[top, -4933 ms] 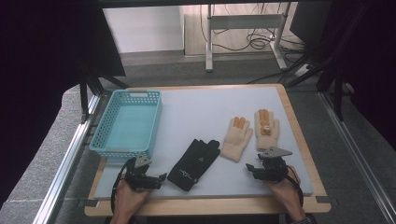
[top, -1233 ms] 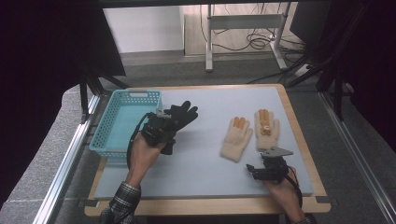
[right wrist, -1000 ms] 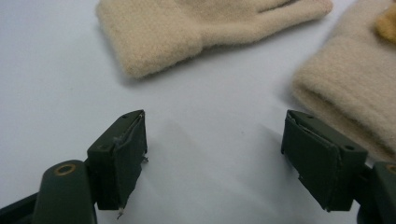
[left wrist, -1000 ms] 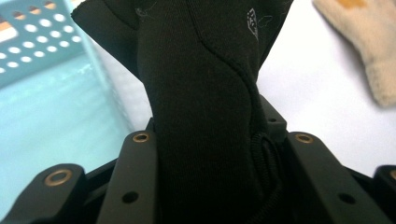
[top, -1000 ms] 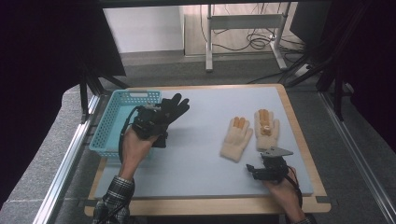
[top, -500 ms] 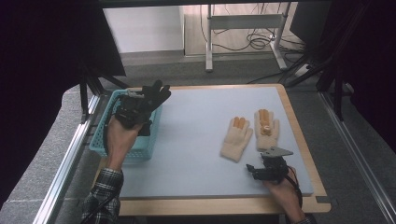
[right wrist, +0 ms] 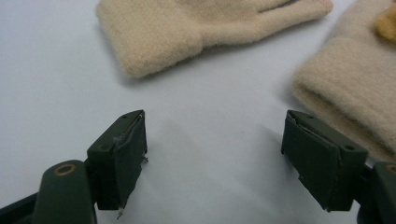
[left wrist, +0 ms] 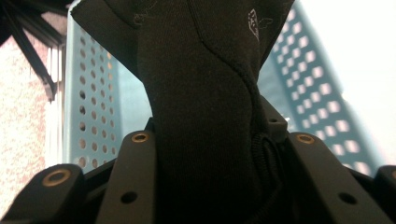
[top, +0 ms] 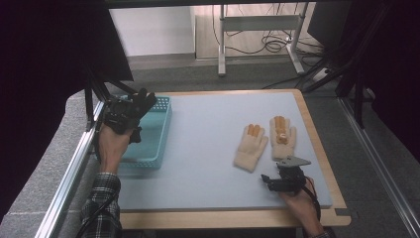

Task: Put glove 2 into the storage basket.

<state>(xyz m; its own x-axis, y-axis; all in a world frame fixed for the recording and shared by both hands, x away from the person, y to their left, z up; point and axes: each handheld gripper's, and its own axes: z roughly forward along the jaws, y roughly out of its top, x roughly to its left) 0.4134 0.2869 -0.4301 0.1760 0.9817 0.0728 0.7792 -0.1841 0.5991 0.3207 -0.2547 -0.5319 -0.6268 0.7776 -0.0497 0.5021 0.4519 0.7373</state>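
I see the left hand-held gripper [top: 130, 115] clamped on the black glove [left wrist: 205, 93] — held over the teal basket [top: 157, 134] at the bench's [top: 198, 148] left edge | right hand-held gripper [right wrist: 215, 158] jaws apart, resting on the bench — just short of two beige gloves [top: 251, 147]

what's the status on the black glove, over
Left gripper shut on black glove, above the basket. Right gripper open, empty, near two beige gloves. Nothing in the way.
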